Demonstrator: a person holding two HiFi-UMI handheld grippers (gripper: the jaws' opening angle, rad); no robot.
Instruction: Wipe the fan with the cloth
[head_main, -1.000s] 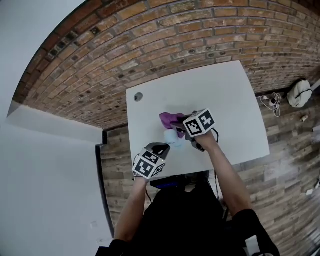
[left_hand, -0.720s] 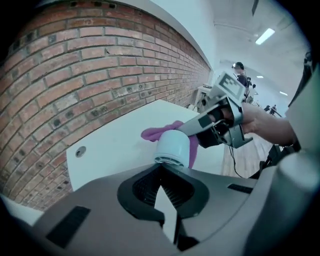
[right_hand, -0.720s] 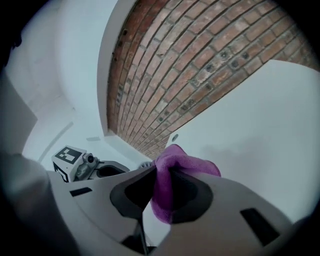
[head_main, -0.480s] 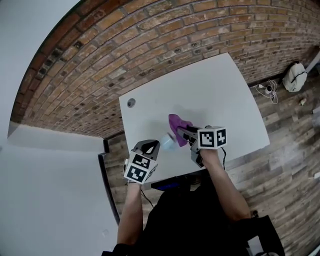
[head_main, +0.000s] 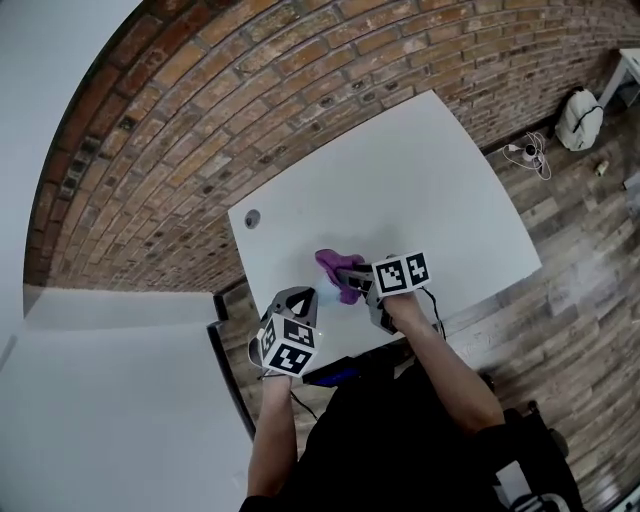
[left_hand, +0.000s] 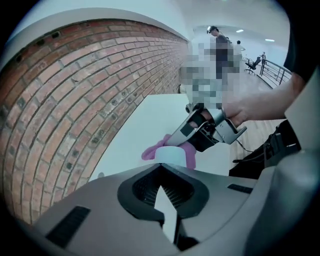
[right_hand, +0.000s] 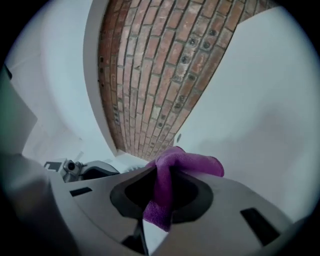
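My right tongs (right_hand: 159, 197) grip the purple cloth (right_hand: 190, 162) and my left tongs (left_hand: 162, 192) are shut just short of the pale fan (left_hand: 172, 155) above the bench (head_main: 420, 180), so I judge wiping underway, with rubbing the cloth across it next.

No words, numbers or brands can be read; the marker cubes (head_main: 401, 273) carry only black-and-white square patterns.

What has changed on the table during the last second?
The right gripper, shut on the purple cloth, rolled and came down to the pale fan, now hidden in the head view. The left gripper stays shut, empty, near the fan.
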